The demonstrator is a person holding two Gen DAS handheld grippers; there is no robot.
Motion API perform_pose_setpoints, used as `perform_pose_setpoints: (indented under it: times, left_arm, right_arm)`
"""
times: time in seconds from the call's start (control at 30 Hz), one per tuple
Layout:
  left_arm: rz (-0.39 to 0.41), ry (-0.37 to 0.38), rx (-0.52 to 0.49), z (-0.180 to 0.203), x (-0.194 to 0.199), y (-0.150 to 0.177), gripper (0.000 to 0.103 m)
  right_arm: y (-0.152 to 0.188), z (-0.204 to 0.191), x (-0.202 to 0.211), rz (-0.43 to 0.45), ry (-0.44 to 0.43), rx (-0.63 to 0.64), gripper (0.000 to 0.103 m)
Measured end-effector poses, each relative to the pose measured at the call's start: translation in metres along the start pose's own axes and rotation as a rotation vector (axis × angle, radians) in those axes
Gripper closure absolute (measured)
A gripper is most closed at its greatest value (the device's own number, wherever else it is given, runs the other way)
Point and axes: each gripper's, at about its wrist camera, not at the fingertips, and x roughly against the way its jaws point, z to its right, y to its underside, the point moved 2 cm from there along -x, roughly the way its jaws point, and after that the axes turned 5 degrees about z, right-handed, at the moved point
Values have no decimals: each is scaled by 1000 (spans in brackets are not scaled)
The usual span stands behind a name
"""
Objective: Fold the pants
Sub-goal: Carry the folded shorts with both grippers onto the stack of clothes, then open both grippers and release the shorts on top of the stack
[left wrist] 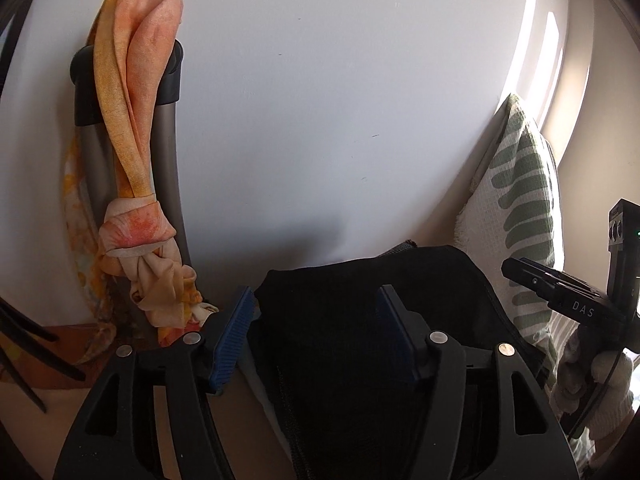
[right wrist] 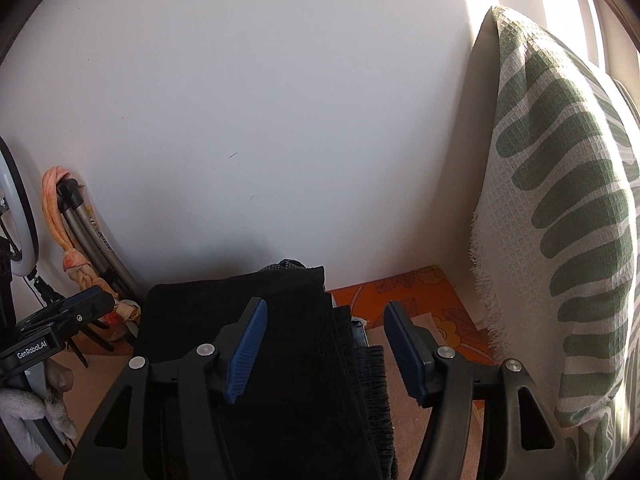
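Your black pants [left wrist: 360, 344] lie in a folded pile on the table, close to the white wall [left wrist: 320, 100]. In the right wrist view you can see a few layers stacked up, with the edges stepped on the right side. The green leaf pillow [right wrist: 560, 240] stands just beside the pile, and the orange scarf [left wrist: 136, 120] hangs on a stand on the other side.

Your left gripper [left wrist: 316, 336] has its blue pads spread wide over the pile and grabs nothing. Your right gripper [right wrist: 324, 352] is spread wide too, over the right edge of the pants, holding nothing.

It looks like most of the folding is done. Next, I think you should pinch the messy right edge or press the pile flat. Go slow, so the layers do not slide apart.
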Motion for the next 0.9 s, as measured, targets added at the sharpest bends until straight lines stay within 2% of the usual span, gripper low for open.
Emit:
perform_pose_setpoints:
  times: [0.23,0.27,0.33,0.5,0.63,0.73,0.9]
  left_arm:
    - [-2,2,-11,6,41,10,39]
    - [-5,-4,-9,6,48,12,38]
    - [-11,-16,-10,8,63,15,29]
    - [17,-10,-21,16,103,22,29]
    - [33,-14,-39,22,133,28,28]
    - [49,-22,-59,26,157,37,22]
    - [84,-28,-74,31,198,58,20]
  right_arm:
    - [5,-12,40,16,32,23,18]
    - [6,-16,48,20,35,31,17]
    - [8,-21,61,25,36,42,13]
    - [20,-36,95,48,55,76,2]
    - [30,-45,123,63,48,67,0]
    - [39,-54,140,66,56,58,0]
    - [62,-67,170,64,64,24,0]
